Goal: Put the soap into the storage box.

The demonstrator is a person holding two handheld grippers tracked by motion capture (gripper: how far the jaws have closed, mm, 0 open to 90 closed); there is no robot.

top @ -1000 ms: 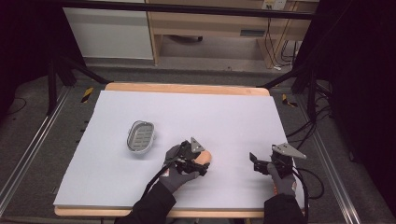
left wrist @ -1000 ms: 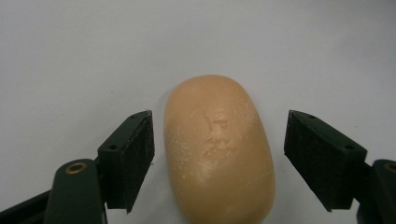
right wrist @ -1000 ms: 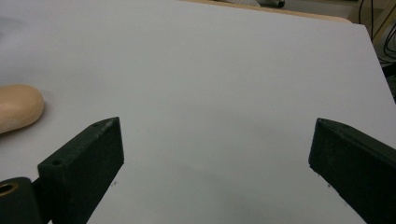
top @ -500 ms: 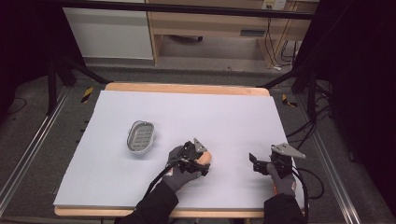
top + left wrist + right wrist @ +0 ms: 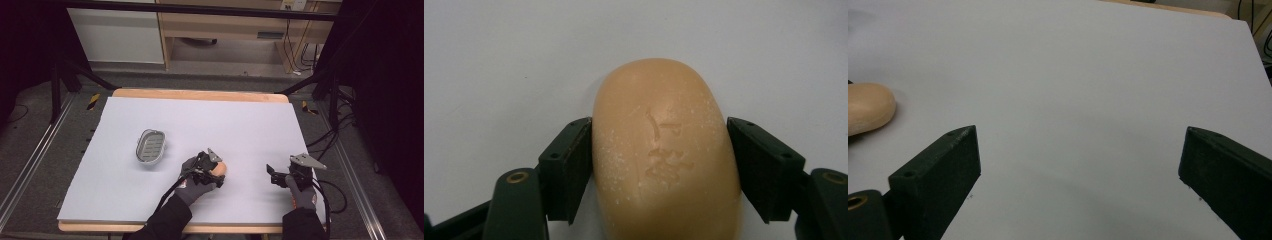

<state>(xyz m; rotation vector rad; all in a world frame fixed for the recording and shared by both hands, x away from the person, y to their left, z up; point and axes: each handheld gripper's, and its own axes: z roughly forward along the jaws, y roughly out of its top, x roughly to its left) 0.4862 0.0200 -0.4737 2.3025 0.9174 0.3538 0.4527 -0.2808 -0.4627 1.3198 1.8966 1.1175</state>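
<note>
1. Left gripper: jaws narrowed onto the soap, one pad against each long flank. Both pads touch or very nearly touch; the right-hand pad sits tight at the bar's edge.
2. Right gripper: jaws spread wide, nothing between them, bare sheet beneath. In the high view it hovers near the front right corner.
3. Soap: tan oval bar, stamped mark on top, lying flat on the sheet just right of front centre. Long axis runs along the left gripper's line of sight, rounded end pointing away from it.
4. Soap dish: grey, oval, slotted; left of the soap, apart from it.
5. Room: the sheet lies bare behind and between the grippers; the table's wooden edge shows at the back.
</note>
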